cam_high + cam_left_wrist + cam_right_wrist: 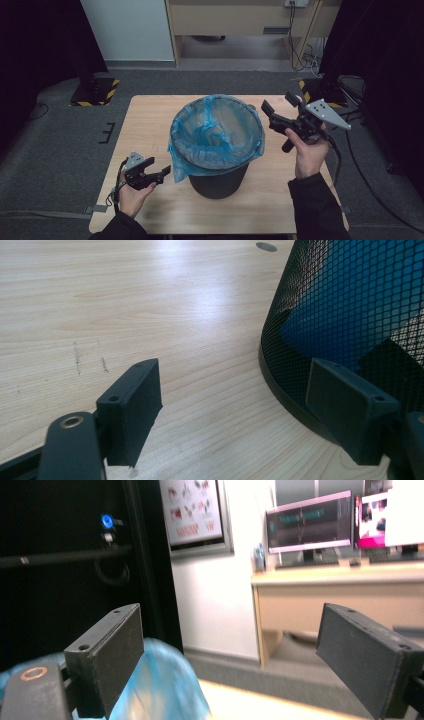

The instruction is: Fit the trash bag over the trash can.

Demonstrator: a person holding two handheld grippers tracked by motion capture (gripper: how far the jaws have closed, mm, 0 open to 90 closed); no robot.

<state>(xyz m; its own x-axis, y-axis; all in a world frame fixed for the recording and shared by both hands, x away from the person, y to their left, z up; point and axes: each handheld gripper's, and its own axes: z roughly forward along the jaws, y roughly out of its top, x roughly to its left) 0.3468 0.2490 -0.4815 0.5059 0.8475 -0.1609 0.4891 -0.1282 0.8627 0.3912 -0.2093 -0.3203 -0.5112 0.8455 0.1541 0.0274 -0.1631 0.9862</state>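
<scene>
1. We read the job as dressing the bin (218, 175) with its blue liner bag (216, 131). The black mesh bin stands about the middle of the table (150, 120), a little toward the near edge, and the bag is already draped over its rim, with a flap hanging down the left side.
2. Our left hand-held gripper (161, 174) rests low over the table near the near-left corner, jaws spread and nothing between them, just beside the foot of the bin; its own view shows the mesh wall (350, 305) close to one pad.
3. Our right hand-held gripper (270, 115) is lifted by the bin's right rim, toward the far-right part of the table, jaws wide apart and empty, the bag's blue edge (160, 685) below them.
4. We judge the step to be tidying the liner. Next, we should probably bring the right jaws onto the bag's rim fold and pinch only the plastic, while the left steadies the bin or takes the loose flap.
</scene>
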